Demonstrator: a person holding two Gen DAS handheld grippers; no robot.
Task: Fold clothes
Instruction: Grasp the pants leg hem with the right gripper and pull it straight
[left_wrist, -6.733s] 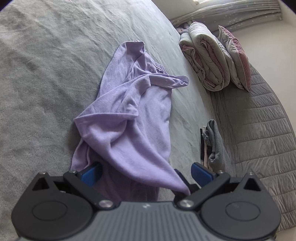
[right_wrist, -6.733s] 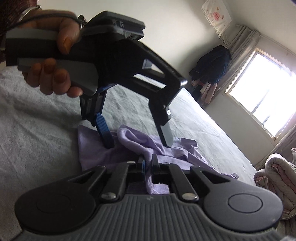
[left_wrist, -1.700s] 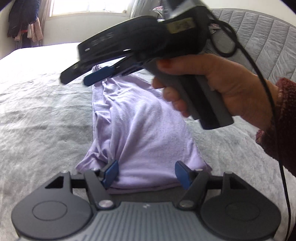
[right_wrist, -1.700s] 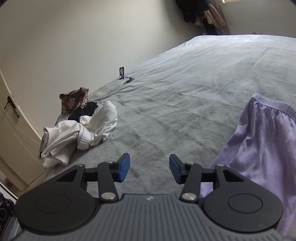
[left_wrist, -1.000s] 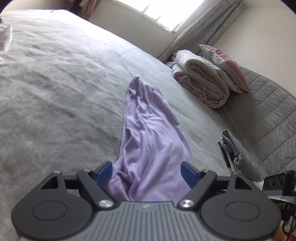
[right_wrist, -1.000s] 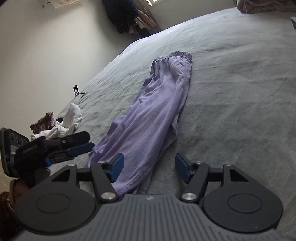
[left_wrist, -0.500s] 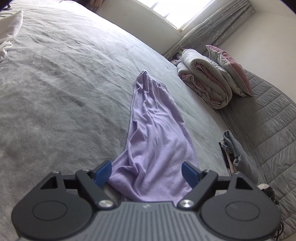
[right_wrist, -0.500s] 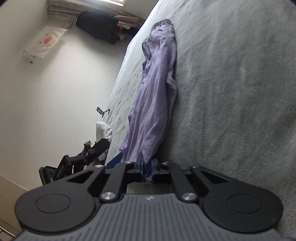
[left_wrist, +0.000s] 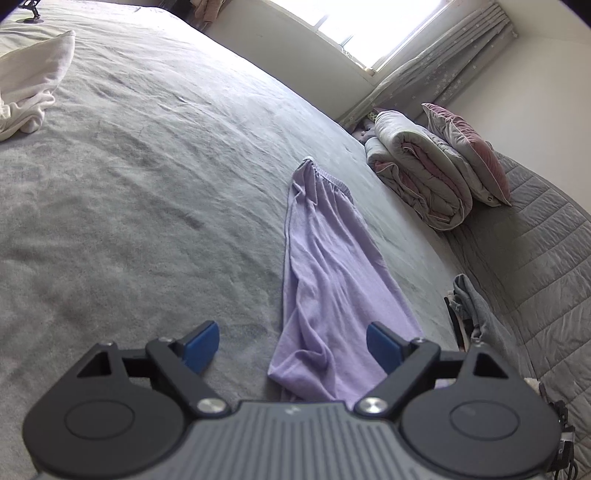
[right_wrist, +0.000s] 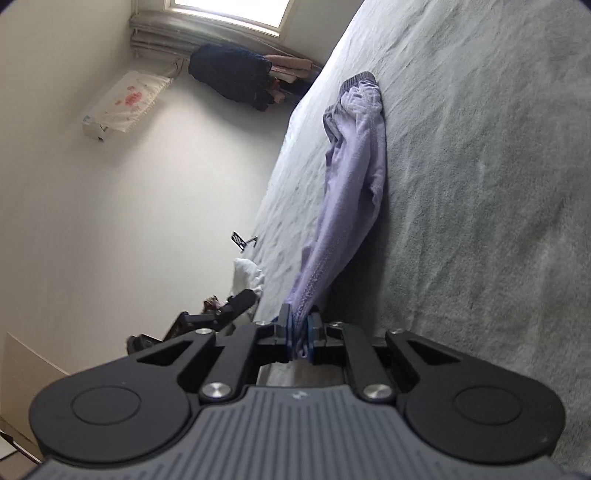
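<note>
Lilac trousers (left_wrist: 325, 258) lie stretched out lengthwise on the grey bed cover (left_wrist: 129, 184), waistband at the far end. My left gripper (left_wrist: 291, 345) hovers over the near leg end, open and its jaws opening wider; the cloth lies between the blue pads (left_wrist: 201, 345), nearer the right one, untouched. In the right wrist view, rolled onto its side, my right gripper (right_wrist: 299, 332) pinches the hem of the trousers (right_wrist: 354, 177); its jaws are easing open slightly but the pads still press on the cloth. The left gripper (right_wrist: 221, 314) shows beyond it.
A white garment (left_wrist: 26, 92) lies at the far left of the bed. A folded duvet (left_wrist: 417, 177) and a pillow (left_wrist: 469, 162) sit by the quilted headboard. Grey clothes (left_wrist: 472, 310) lie at the right edge. Dark clothes (right_wrist: 232, 74) hang near the window.
My right gripper went from open over the leg end to pinching the hem, and it rolled sideways. My left gripper shifted left a little, so the cloth now lies toward its right finger.
</note>
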